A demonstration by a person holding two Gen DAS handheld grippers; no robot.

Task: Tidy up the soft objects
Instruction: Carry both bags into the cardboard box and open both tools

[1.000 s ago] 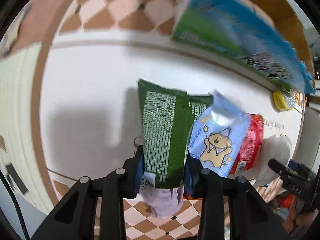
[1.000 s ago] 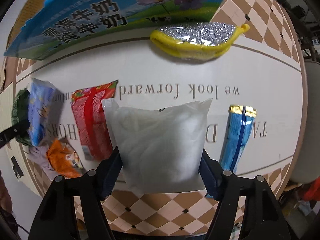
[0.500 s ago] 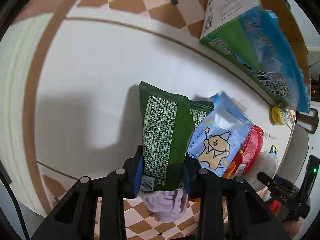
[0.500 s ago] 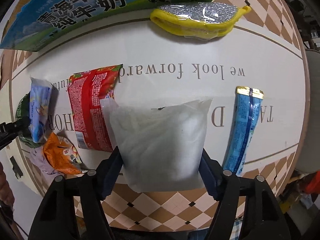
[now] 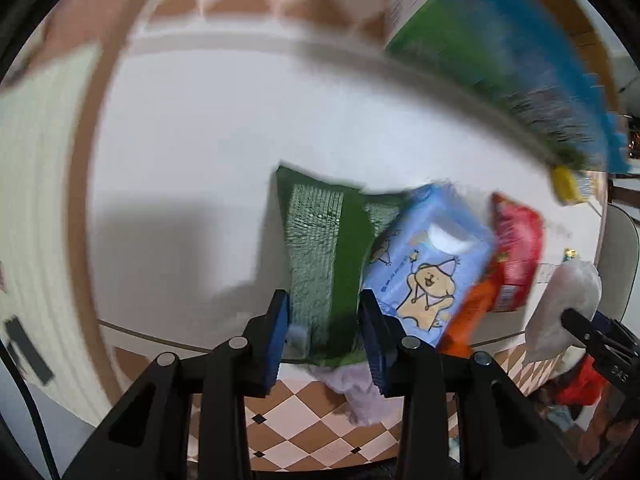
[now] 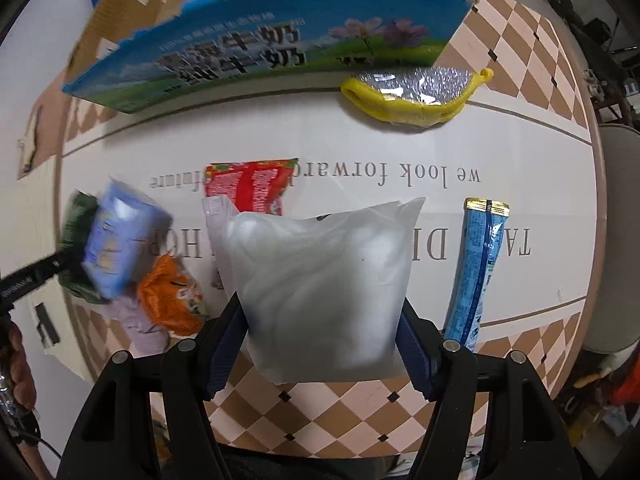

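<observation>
My left gripper [image 5: 324, 332] pinches the lower end of a green snack packet [image 5: 320, 256]; its jaws are opening slightly, the packet still between the pads. A light-blue wipes pack [image 5: 428, 268] leans on the packet's right side, with an orange packet [image 5: 468, 316] and a red packet [image 5: 516, 248] beyond. A lilac cloth [image 5: 360, 392] lies under the jaws. My right gripper [image 6: 320, 344] is shut on a puffy white bag [image 6: 320, 292], held above the table [image 6: 360, 148].
An open cardboard box with a blue and green printed side [image 6: 272, 48] stands at the table's far edge. A yellow-rimmed scouring sponge [image 6: 416, 96] lies in front of it. A long blue stick packet [image 6: 478, 272] lies to the right. A person's hand [image 6: 16, 364] holds the left gripper.
The right gripper has risen with the white bag, so more of the box shows. The left gripper has shifted sideways with the green packet, blurring its view; the wipes pack leans further.
</observation>
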